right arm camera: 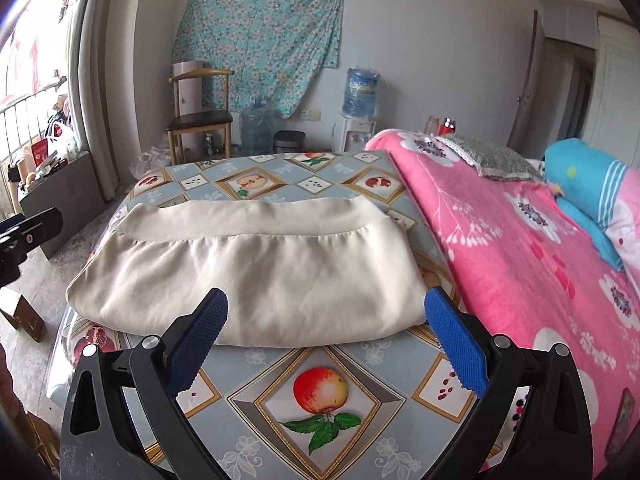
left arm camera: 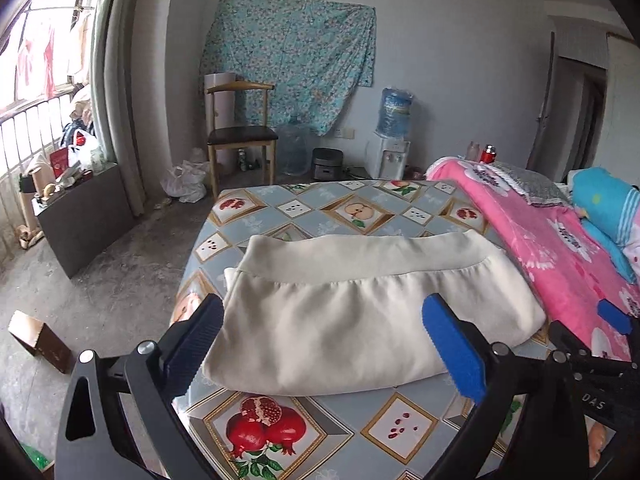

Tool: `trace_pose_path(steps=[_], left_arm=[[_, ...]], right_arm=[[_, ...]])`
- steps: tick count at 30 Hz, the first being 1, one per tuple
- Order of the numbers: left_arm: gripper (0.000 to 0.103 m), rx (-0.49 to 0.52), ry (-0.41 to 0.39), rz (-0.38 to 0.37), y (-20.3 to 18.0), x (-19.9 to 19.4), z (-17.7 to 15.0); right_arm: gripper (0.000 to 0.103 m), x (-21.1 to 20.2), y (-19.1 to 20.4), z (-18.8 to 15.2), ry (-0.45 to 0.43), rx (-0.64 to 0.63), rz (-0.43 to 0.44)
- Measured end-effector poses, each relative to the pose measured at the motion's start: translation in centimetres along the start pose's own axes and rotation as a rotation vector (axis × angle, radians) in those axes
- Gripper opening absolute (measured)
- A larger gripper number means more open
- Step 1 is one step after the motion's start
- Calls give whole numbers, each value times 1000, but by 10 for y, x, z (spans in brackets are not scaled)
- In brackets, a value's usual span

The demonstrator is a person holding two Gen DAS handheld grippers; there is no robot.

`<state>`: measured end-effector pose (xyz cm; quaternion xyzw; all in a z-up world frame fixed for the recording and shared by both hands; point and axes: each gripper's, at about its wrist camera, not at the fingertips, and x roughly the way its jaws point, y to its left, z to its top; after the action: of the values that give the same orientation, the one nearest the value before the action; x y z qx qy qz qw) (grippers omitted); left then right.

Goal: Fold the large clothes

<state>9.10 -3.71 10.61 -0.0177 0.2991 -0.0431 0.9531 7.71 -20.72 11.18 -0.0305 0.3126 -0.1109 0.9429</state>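
Cream sweatshirt (left arm camera: pixel 360 320) lies folded flat on the fruit-patterned tabletop (right arm camera: pixel 320 400), hem band toward the far edge, its right end close to the pink floral blanket (right arm camera: pixel 520 260) along the right edge. Both the left hand-held gripper (left arm camera: pixel 324 344) and right hand-held gripper (right arm camera: pixel 326 344) hover spread wide above the near edge, pinching nothing.

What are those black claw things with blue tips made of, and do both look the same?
Both match. The left gripper and the right gripper each have two black, angular arms with silver round bolts and triangular cut-outs. The fingers carry bright blue pads with a fine textured grid and serrated edges. White lettering marks the right gripper's body. No cables or sleeves show.
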Motion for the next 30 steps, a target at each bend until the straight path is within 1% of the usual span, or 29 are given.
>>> trace_pose_path(steps=[2, 5, 7, 9, 12, 16, 19, 21, 23, 25, 30], left_arm=[[98, 0, 3, 30, -2, 2, -2], [98, 10, 6, 61, -6, 3, -5], [98, 54, 18, 109, -15, 6, -8], [98, 104, 29, 125, -24, 9, -11], [98, 138, 105, 120, -34, 22, -19], [98, 80, 214, 103, -34, 39, -32], [98, 33, 309, 102, -29, 52, -40], [98, 14, 351, 94, -26, 58, -46], [98, 14, 373, 96, -26, 61, -51], [98, 17, 388, 98, -26, 62, -54], [98, 12, 400, 95, -24, 62, -55]], right_arm=[[96, 0, 1, 0, -4, -7, -13], [96, 0, 1, 0, 9, -13, -11], [96, 1, 0, -2, 25, -8, -3], [96, 1, -1, -5, 32, -10, -15], [96, 2, -1, -11, 44, -25, -33], [96, 11, -1, -22, 112, -36, -29], [96, 21, -6, -27, 170, 3, -13], [96, 27, -12, -29, 208, 55, 15], [96, 33, -17, -31, 243, 104, 42], [96, 36, -19, -31, 260, 131, 55], [96, 38, -12, -29, 263, 112, 57]])
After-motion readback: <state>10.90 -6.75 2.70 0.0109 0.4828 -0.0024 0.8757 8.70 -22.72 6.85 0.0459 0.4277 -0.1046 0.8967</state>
